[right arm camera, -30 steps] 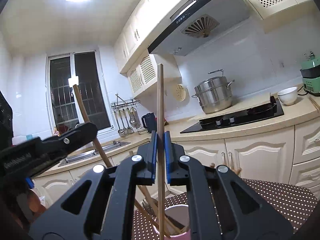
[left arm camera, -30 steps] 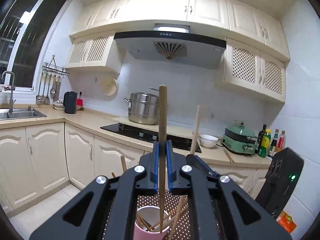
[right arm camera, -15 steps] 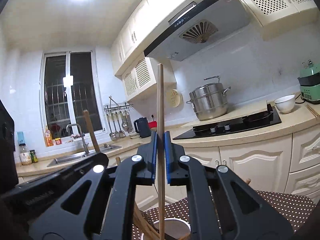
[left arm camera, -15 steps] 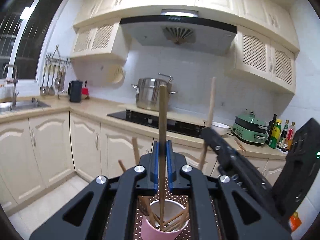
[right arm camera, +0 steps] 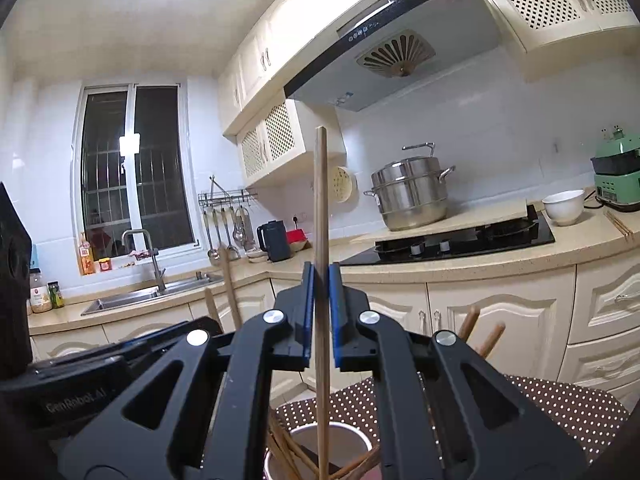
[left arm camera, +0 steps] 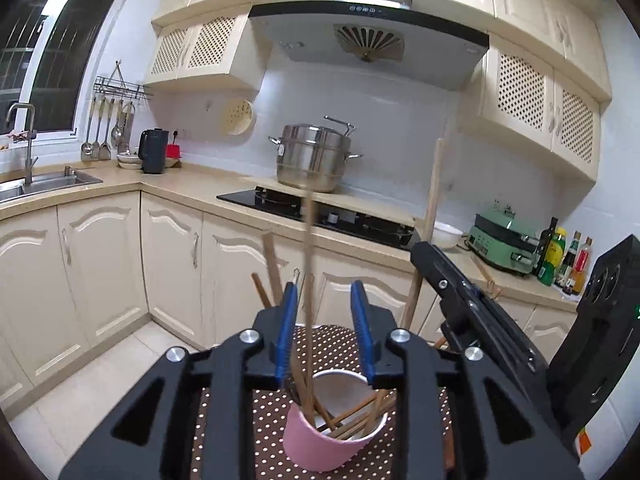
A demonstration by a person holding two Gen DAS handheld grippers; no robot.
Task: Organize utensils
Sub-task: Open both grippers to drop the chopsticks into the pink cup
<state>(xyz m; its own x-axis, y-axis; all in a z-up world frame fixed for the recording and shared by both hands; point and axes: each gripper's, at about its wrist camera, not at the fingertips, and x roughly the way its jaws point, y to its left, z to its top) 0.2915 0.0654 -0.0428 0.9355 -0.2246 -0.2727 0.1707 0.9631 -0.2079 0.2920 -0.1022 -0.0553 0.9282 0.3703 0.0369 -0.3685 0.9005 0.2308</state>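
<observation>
My left gripper (left arm camera: 324,292) hangs just above a pink cup (left arm camera: 320,440) that holds several wooden chopsticks. Its jaws are opening, and a blurred chopstick (left arm camera: 310,260) stands loose between the blue pads, its lower end in the cup. To the right, my right gripper (left arm camera: 460,292) carries another chopstick (left arm camera: 434,184) upright. In the right wrist view, the right gripper (right arm camera: 322,270) is shut on that chopstick (right arm camera: 321,200), whose lower end reaches into the cup (right arm camera: 344,436).
The cup stands on a brown polka-dot cloth (left arm camera: 240,420). Beyond runs a kitchen counter (left arm camera: 192,196) with a black hob (left arm camera: 320,212), a steel steamer pot (left arm camera: 314,160), a sink (left arm camera: 48,182), a green cooker (left arm camera: 504,240) and bottles (left arm camera: 560,256).
The left jaws have parted and let go of their chopstick, which now slides down blurred into the cup. The left gripper has sunk toward the cup. The right keeps its grip.
</observation>
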